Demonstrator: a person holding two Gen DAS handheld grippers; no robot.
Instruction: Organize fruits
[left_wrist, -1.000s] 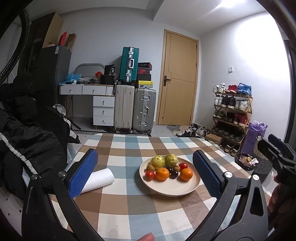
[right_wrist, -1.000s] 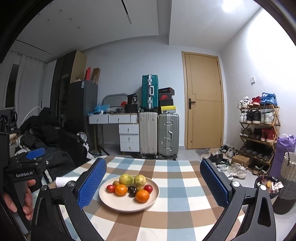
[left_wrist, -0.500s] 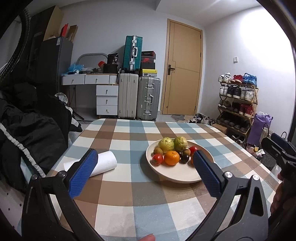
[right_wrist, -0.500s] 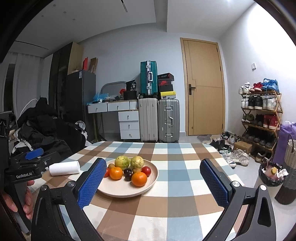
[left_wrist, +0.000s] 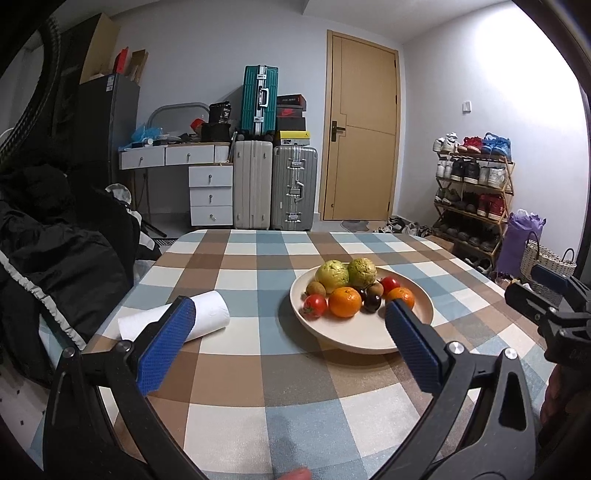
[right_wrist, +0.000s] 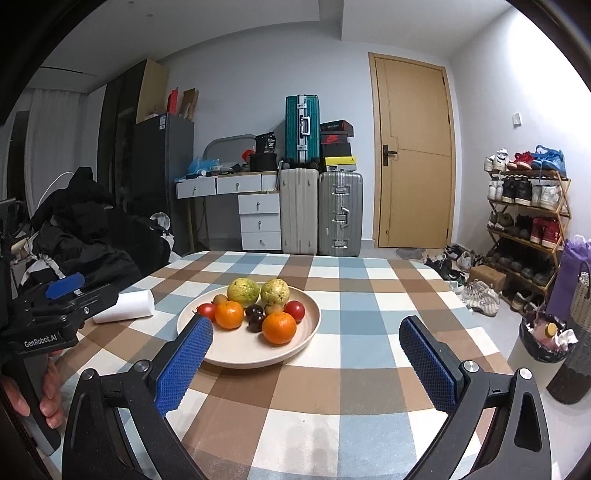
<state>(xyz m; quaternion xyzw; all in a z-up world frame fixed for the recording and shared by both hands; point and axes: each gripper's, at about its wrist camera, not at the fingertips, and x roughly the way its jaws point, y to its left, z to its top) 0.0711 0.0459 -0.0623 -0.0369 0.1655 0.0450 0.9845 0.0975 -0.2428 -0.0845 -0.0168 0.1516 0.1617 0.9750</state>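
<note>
A cream plate (left_wrist: 354, 334) (right_wrist: 236, 350) sits on the checked table (left_wrist: 258, 369) and holds a pile of fruit. Two green guavas (left_wrist: 331, 272) (right_wrist: 242, 290) lie at its far side. Two oranges (left_wrist: 345, 302) (right_wrist: 279, 328), red tomatoes (left_wrist: 315, 305) (right_wrist: 294, 311), brown kiwis (left_wrist: 316, 288) and dark plums (right_wrist: 255, 320) lie nearer. My left gripper (left_wrist: 288, 325) is open, hovering short of the plate with its right finger over the rim. My right gripper (right_wrist: 306, 343) is open too, its left finger in front of the plate's near left edge. Neither holds anything.
A white paper roll (left_wrist: 175, 321) (right_wrist: 125, 308) lies on the table left of the plate. Black clothing (left_wrist: 55, 258) is heaped beyond the left edge. Suitcases (left_wrist: 275, 188), a drawer desk, a door and a shoe rack (left_wrist: 472, 192) stand behind. A bin (right_wrist: 569, 354) sits on the floor at right.
Both grippers have come lower and closer to the plate, which now looks larger and lies between the fingers. Both remain open.
</note>
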